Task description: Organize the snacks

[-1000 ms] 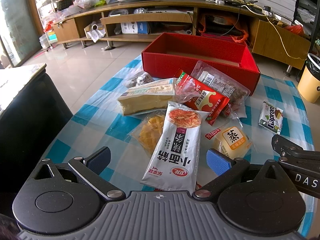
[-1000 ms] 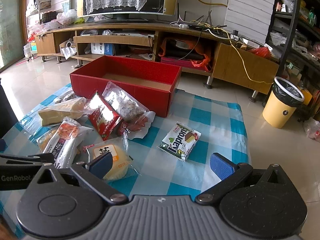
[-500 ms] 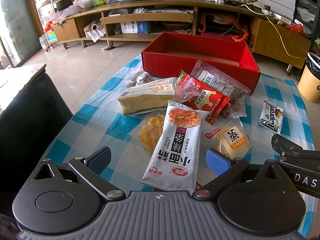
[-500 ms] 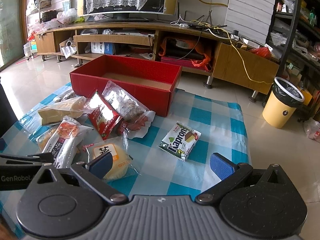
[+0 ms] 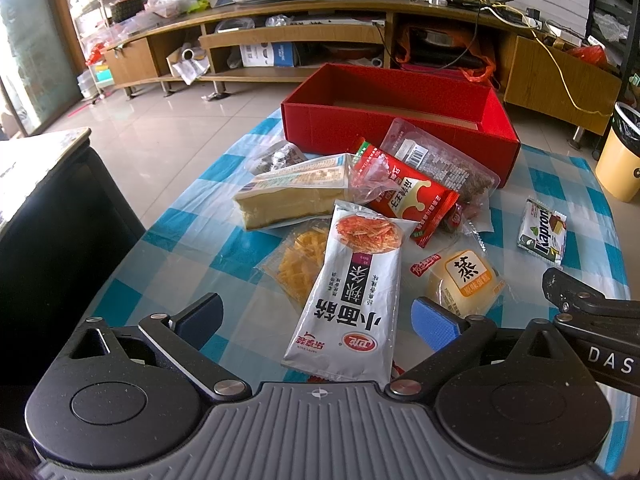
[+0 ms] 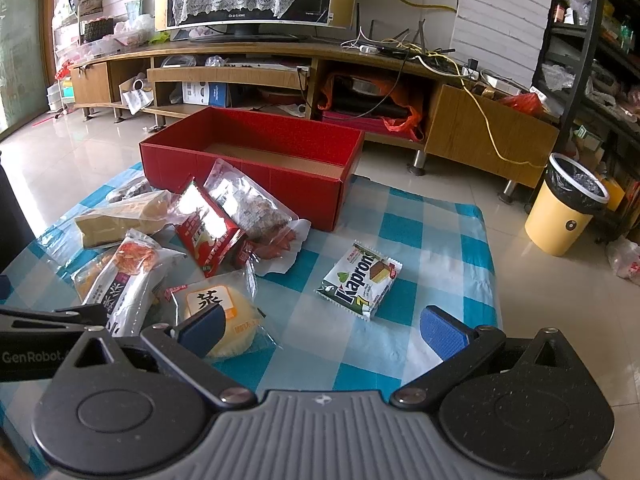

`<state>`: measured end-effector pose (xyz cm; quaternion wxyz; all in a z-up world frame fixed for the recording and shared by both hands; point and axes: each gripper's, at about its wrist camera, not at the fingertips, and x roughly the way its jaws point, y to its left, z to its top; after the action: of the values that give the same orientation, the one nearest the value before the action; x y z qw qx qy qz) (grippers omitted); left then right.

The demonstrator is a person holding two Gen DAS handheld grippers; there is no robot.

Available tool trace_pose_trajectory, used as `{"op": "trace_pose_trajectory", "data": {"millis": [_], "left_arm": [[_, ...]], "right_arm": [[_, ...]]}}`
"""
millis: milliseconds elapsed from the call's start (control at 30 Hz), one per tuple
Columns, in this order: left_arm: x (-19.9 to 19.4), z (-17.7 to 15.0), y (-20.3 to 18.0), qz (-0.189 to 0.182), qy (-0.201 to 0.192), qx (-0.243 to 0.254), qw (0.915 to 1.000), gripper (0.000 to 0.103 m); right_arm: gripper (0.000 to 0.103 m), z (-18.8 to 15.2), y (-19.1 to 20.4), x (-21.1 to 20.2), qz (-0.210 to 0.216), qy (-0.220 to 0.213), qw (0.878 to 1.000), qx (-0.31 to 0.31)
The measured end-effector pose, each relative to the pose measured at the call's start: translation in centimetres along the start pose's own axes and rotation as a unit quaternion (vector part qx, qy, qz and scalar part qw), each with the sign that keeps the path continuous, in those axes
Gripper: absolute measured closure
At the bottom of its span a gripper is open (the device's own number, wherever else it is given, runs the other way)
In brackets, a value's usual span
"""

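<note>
An open, empty red box [image 5: 400, 128] [image 6: 248, 168] stands at the far side of a blue-checked cloth [image 5: 180, 240] [image 6: 440, 240]. Several snack packs lie before it: a white noodle pack [image 5: 352, 300] [image 6: 120, 292], a sandwich [image 5: 296, 196], a red pack [image 5: 404, 196] [image 6: 208, 232], a clear pack [image 5: 444, 160], a round yellow bun [image 5: 464, 280] [image 6: 216, 308] and a Kapron wafer [image 5: 544, 232] [image 6: 360, 280]. My left gripper [image 5: 316, 320] is open, over the noodle pack's near end. My right gripper [image 6: 324, 328] is open, just short of the wafer.
A wooden TV stand [image 6: 280, 64] with clutter and cables runs along the back. A yellow bin [image 6: 568, 208] stands on the tiled floor at right. A dark piece of furniture [image 5: 48, 220] borders the cloth on the left.
</note>
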<state>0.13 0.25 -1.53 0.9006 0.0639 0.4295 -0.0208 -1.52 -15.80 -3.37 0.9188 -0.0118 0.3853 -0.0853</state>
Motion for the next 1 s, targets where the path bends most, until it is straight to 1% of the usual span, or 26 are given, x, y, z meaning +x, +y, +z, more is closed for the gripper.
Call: {"op": "trace_pose_trajectory", "data": {"millis": [767,900,1000], "left_arm": [[0.1,0.0,-0.2,-0.001,0.003,0.006,1.0000,0.002],[0.6,0.3,-0.7,-0.011,0.006,0.017,0.9998,0.000],[1.8,0.8,-1.4,-0.011,0.012,0.034,0.9993,0.001]], "right_arm": [[0.000,-0.1,-0.2,0.3,-0.001,0.005,1.000,-0.002],[0.000,-0.1,-1.0,0.5,-0.002,0.010,1.000,0.003],[0.000,-0.1,-2.1,0.7,-0.014,0.014,1.000,0.011]]}}
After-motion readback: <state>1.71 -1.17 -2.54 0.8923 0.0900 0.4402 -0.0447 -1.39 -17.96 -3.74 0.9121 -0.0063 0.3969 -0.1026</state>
